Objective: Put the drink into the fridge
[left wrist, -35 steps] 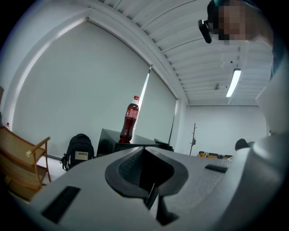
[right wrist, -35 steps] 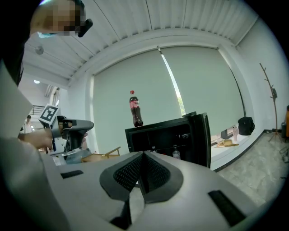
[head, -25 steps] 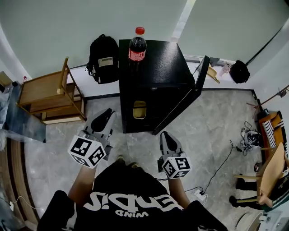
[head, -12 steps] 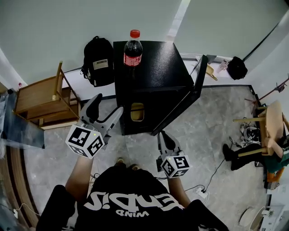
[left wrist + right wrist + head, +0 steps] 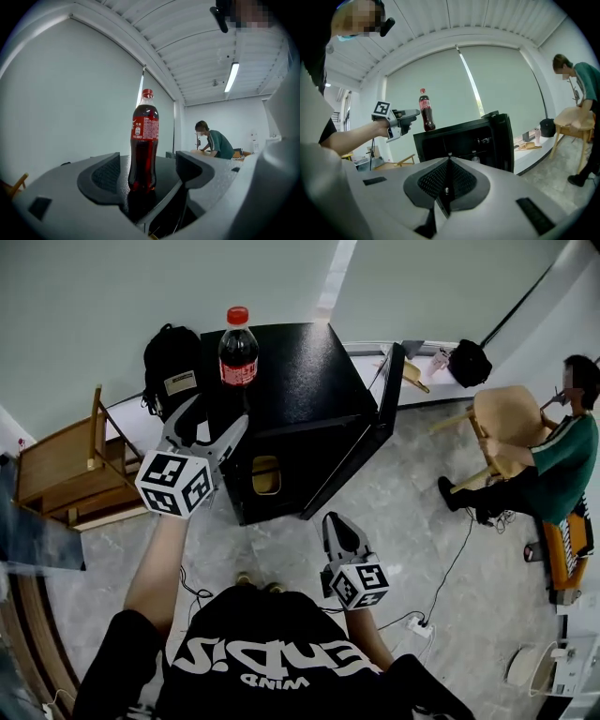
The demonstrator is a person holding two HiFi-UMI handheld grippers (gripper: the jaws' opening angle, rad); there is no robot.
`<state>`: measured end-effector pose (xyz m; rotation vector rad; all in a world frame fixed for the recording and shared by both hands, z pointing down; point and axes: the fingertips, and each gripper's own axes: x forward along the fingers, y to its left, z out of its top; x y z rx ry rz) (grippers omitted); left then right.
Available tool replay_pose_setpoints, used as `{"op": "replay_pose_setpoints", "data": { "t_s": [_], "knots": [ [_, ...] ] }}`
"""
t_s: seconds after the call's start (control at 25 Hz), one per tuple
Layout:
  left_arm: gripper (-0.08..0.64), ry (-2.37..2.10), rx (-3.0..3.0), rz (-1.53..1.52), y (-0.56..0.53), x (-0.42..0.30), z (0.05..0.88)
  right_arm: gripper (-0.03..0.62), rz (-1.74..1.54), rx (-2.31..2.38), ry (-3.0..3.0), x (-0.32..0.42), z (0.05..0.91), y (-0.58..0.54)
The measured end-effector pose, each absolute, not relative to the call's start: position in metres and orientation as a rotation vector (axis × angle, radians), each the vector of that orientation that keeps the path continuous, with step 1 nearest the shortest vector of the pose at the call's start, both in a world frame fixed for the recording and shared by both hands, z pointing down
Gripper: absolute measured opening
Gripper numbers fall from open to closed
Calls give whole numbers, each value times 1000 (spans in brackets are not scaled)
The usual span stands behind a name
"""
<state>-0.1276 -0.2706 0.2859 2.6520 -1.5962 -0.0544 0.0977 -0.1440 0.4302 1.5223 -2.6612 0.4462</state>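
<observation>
A cola bottle point(image 5: 238, 348) stands upright on top of the black fridge point(image 5: 305, 371), near its back left corner, in the upper middle of the head view. The fridge door point(image 5: 375, 427) hangs open to the right. The left gripper point(image 5: 214, 418) is held level just in front of the bottle. Its jaws have just been opening and stand wide apart, grasping nothing. In the left gripper view the bottle shows in the gap between them, just past the tips, with neither pad on it. The right gripper point(image 5: 338, 522) sits low in the centre of the frame, pointing at the open fridge, its jaws clenched together and empty. A person in green point(image 5: 562, 451) holds a wooden chair point(image 5: 511, 418) at the right edge.
</observation>
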Motion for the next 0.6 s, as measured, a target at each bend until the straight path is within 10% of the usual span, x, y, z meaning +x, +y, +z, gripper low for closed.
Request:
{"op": "replay_pose_setpoints", "data": {
  "t_s": [0.6],
  "knots": [
    [362, -1583, 2709, 69, -343, -99, 285, 25, 484, 1644, -2582, 128, 440, -150]
  ]
}}
